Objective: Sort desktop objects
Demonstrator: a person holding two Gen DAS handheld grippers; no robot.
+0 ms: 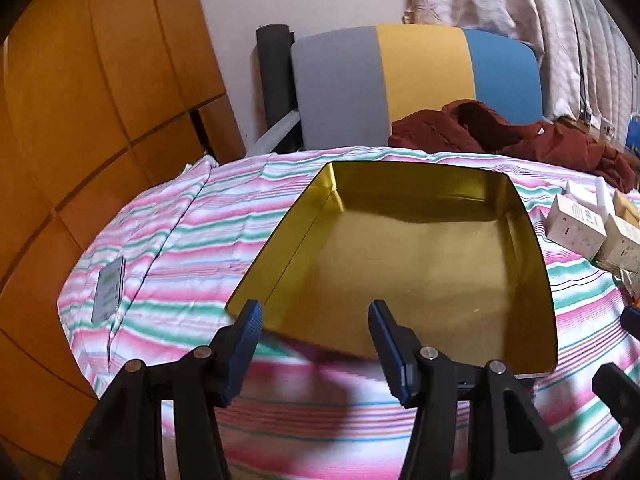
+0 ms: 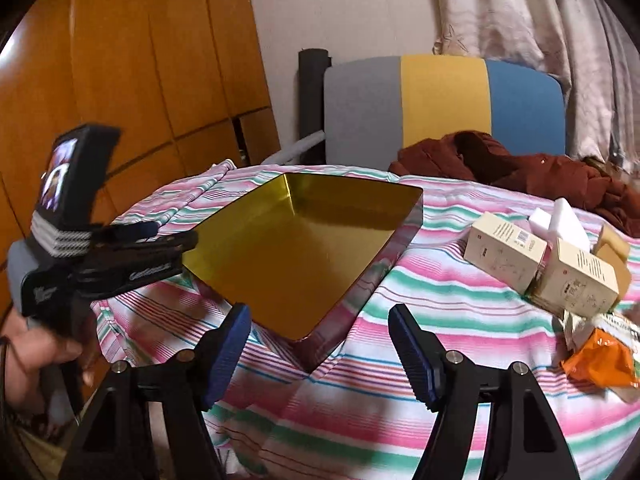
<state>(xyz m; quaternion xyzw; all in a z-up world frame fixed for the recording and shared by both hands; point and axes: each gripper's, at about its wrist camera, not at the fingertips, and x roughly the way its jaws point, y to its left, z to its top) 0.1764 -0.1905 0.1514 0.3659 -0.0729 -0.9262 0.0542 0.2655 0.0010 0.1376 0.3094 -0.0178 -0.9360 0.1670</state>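
Note:
An empty gold-lined tin tray (image 1: 420, 272) (image 2: 296, 240) lies on the striped cloth. My left gripper (image 1: 316, 320) is open, hovering at the tray's near edge with nothing between its blue fingers. It shows from the side in the right wrist view (image 2: 160, 248), held by a hand at the tray's left. My right gripper (image 2: 320, 324) is open and empty above the tray's near corner. Two beige cartons (image 2: 504, 244) (image 1: 576, 228), white foam blocks (image 2: 560, 220), yellowish sponges (image 2: 610, 242) and an orange packet (image 2: 600, 356) lie to the right.
A small card or packet (image 1: 109, 288) lies on the cloth's left side. A dark red jacket (image 1: 500, 132) (image 2: 520, 168) is heaped at the back, before a grey, yellow and blue chair back (image 1: 420, 80). Wooden cabinets (image 1: 80, 120) stand left.

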